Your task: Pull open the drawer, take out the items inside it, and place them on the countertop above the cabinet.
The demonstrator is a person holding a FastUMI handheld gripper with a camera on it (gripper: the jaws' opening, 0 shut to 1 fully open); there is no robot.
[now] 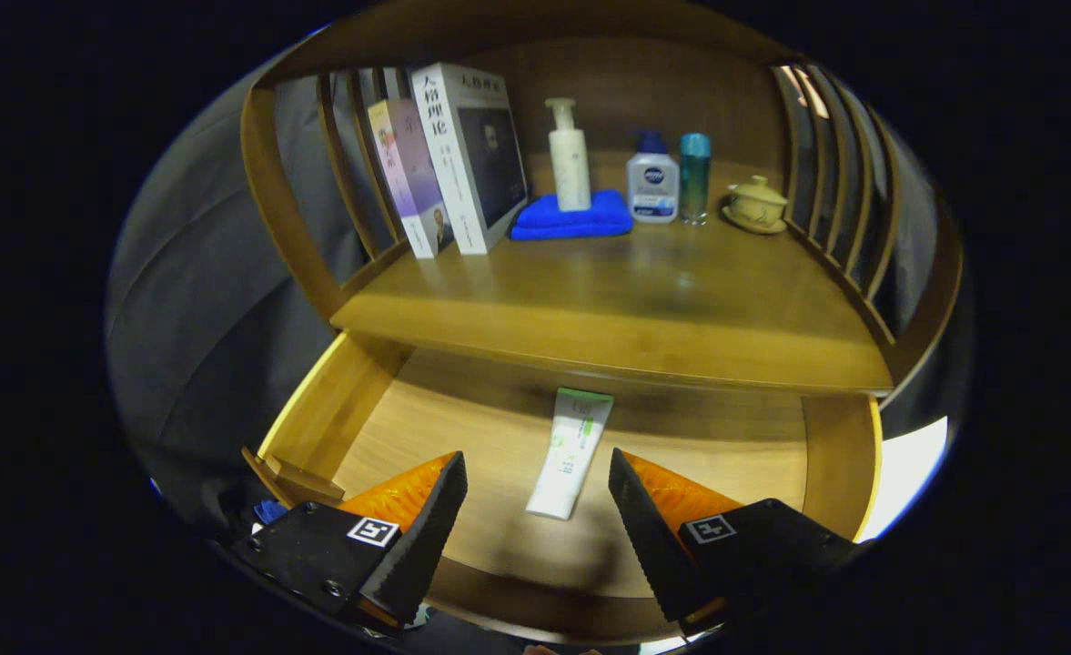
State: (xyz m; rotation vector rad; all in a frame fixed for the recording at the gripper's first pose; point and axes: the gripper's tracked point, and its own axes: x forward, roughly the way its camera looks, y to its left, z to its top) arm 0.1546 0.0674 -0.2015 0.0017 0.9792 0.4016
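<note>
Spread wide, the gripper hangs over the open wooden drawer, its fingers holding nothing. Between and just beyond them a white tube with green print lies flat on the drawer floor. Farther off, the wooden countertop carries upright books, a folded blue cloth under a cream pump bottle, and a lidded cup at far right.

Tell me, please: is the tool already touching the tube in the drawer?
Apart. The gripper view shows the tool open, with drawer floor visible between each finger and the tube, which lies flat in the open drawer.
</note>
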